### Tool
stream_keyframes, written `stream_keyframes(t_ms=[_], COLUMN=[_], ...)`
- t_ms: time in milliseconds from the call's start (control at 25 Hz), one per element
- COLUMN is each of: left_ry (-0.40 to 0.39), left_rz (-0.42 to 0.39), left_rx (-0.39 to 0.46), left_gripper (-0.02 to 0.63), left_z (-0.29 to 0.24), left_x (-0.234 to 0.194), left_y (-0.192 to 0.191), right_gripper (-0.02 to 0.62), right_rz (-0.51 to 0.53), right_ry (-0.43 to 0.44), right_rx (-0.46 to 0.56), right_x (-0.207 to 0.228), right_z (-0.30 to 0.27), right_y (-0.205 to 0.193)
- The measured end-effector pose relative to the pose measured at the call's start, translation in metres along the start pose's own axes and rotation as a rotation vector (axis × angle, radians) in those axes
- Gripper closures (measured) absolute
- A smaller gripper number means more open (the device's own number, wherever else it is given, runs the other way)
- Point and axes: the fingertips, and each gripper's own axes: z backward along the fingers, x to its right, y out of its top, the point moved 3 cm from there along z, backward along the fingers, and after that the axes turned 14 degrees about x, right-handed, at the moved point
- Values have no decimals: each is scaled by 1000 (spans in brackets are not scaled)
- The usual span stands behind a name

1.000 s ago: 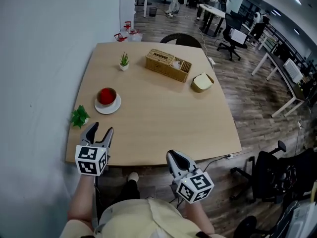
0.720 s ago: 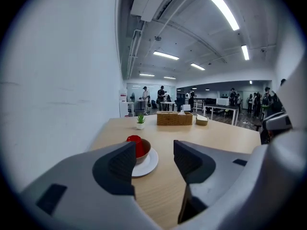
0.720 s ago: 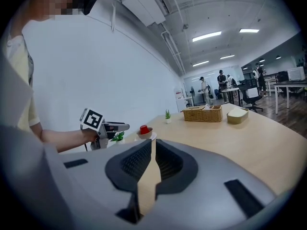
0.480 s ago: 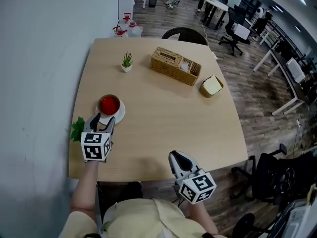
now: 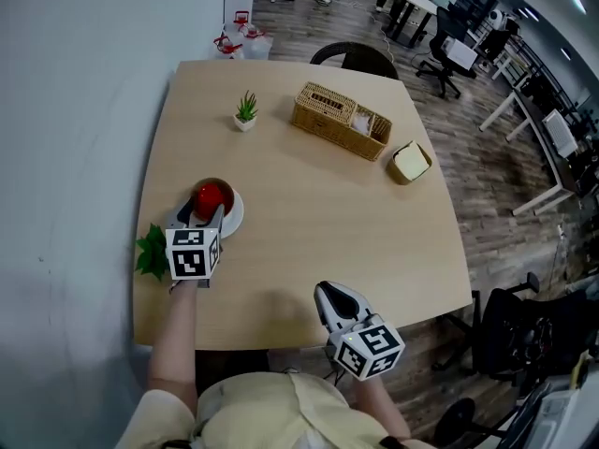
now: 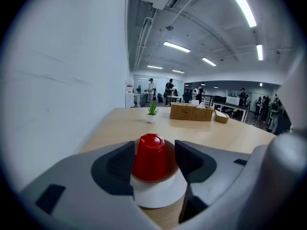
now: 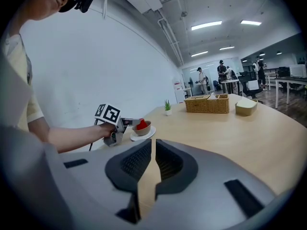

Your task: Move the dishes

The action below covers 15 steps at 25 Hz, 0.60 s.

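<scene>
Long white ceiling strip lamps (image 6: 242,6) light the office brightly and evenly. The pale wooden surface (image 5: 309,204) carries only soft, short shadows, with a faint dark smudge near its front edge in the head view, where the plain white wall (image 5: 84,157) bows. Both gripper views are fisheye, ringed by black corners. The grey plastic right tool (image 7: 153,145), close to its lens, looks slightly soft.

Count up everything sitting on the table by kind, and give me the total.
Small potted plants: 2
Wicker basket: 1
Tan round container: 1
Red cup: 1
Brown bowl: 1
White saucer: 1
Total: 7
</scene>
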Motion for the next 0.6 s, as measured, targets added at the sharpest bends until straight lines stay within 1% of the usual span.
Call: stream_keyframes(t_ms=[200, 360, 440, 520, 600], left_ry=[-10, -22, -15, -14, -22], left_rz=[5, -40, -52, -59, -63], left_rx=[-31, -62, -78, -89, -89], left_gripper=[345, 342, 342, 348, 370], left_z=[-12, -24, -25, -27, -28], left_x=[-8, -7, -6, -4, -4], left_y=[-7, -13, -17, -19, -19], right_gripper=[575, 575, 575, 575, 575], right_rz=[0, -3, -2, -5, -8], right_ry=[-3, -5, -4, -4, -5], right_rx=[-20, -33, -40, -38, -27], right_x=[-8, -12, -13, -10, -5], right_z=[-13, -18, -16, -15, -15], right_y=[-4, -9, -10, -8, -4])
